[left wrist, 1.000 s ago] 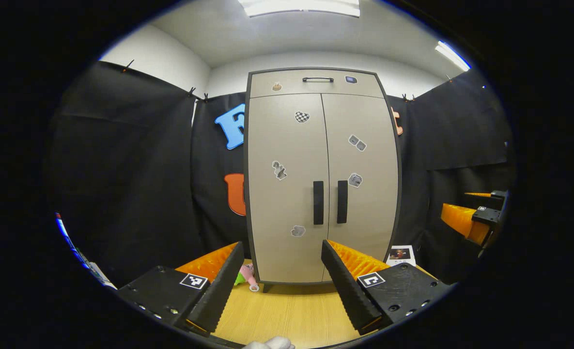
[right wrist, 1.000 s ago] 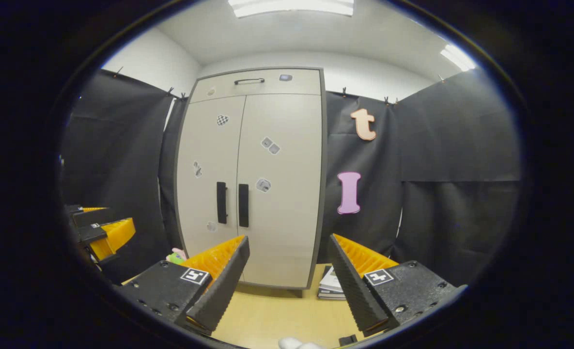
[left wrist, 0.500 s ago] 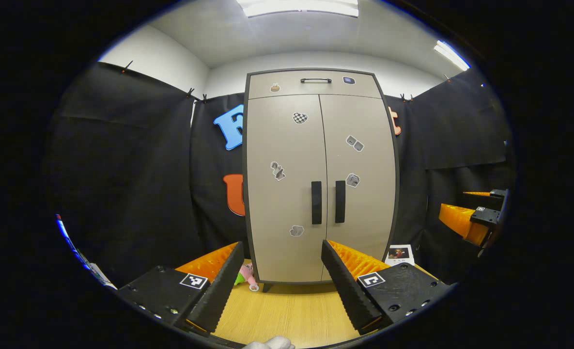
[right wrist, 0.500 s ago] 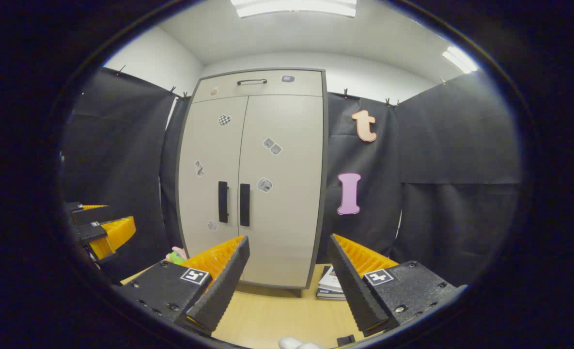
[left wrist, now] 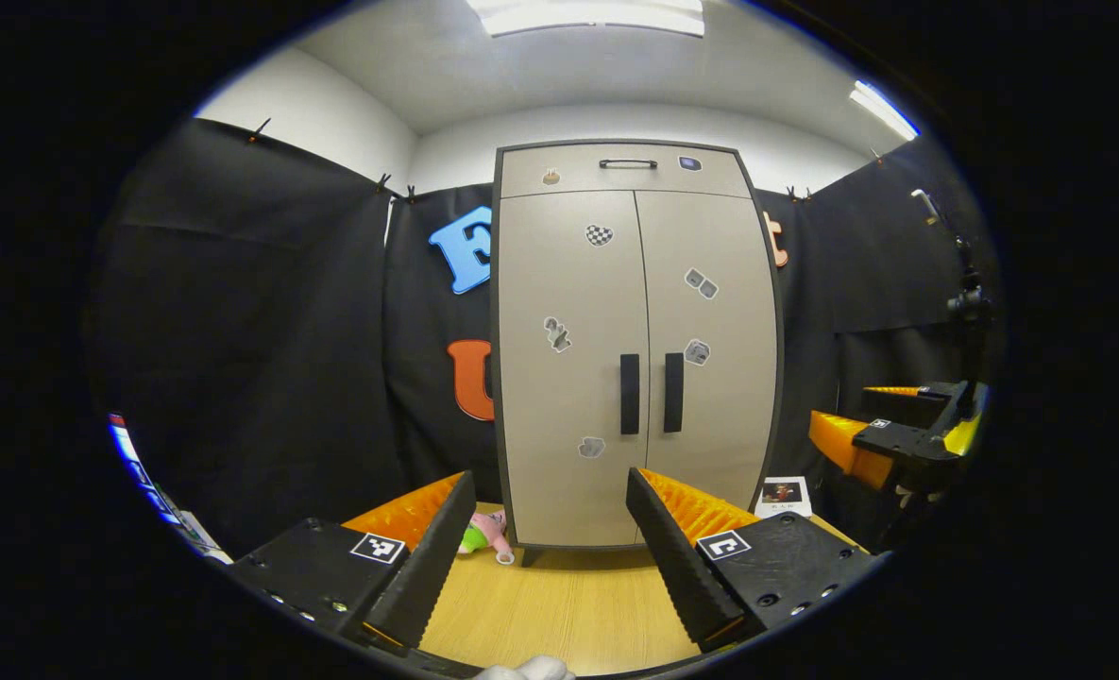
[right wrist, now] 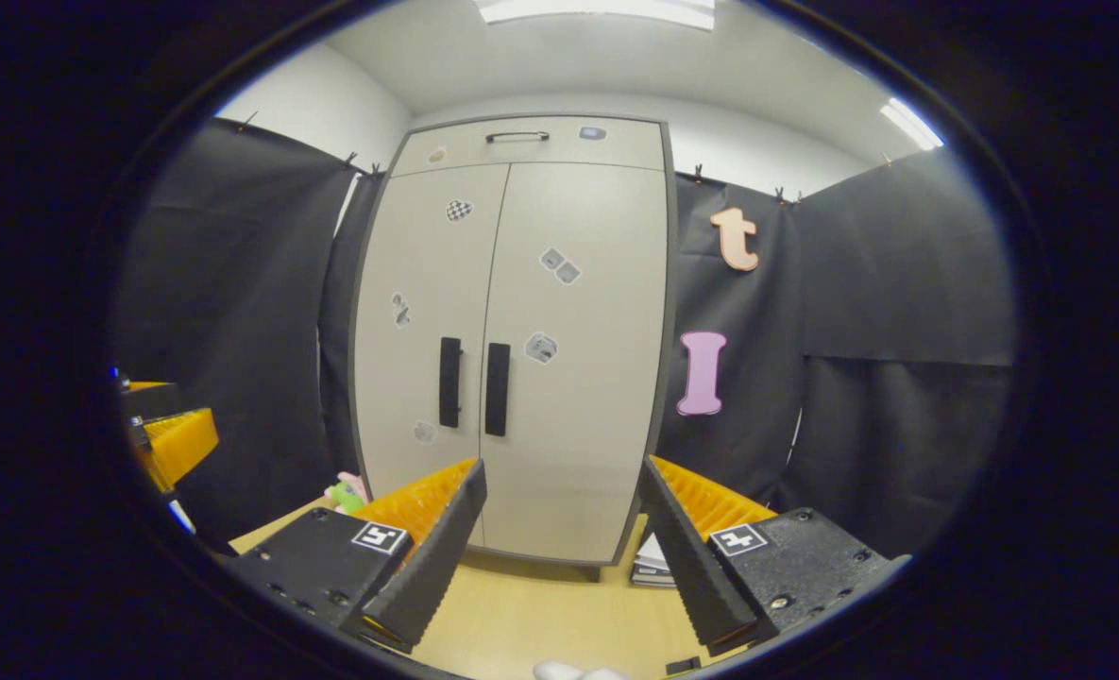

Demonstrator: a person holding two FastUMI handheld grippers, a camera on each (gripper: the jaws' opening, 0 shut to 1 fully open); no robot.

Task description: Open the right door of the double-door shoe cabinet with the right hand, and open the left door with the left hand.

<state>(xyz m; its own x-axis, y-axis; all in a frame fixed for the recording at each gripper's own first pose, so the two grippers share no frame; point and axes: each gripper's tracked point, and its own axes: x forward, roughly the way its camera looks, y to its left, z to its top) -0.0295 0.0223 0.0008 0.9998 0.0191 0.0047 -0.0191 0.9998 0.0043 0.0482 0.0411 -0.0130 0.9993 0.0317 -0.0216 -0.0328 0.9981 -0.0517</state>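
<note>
The shoe cabinet (left wrist: 636, 349) stands upright on the wood floor (left wrist: 568, 614) against the black cloth, both doors shut, w/ the left door (left wrist: 568, 359) and right door (left wrist: 705, 349) meeting at the middle seam. The two dark vertical handles sit side by side there: left handle (left wrist: 629, 394), right handle (left wrist: 673, 392). A drawer w/ a bar pull (left wrist: 627, 163) runs across the top, stickers dotted on the fronts. The left gripper view has a small pink/green plush toy (left wrist: 485, 535) on the floor by the cabinet's left foot, plus a booklet (left wrist: 782, 494) at its right. The right gripper view catches that stack of booklets (right wrist: 652, 557) beside the cabinet's right bottom corner. The left gripper (left wrist: 542, 557) has its fingers spread wide, nothing between them, well back from the cabinet and roughly facing the handles. The right gripper (right wrist: 561, 557) is likewise spread wide and empty, well short of the doors, w/ the handles up and a bit left of its gap. It's also visible in the left gripper view at the far right (left wrist: 875, 444).
</note>
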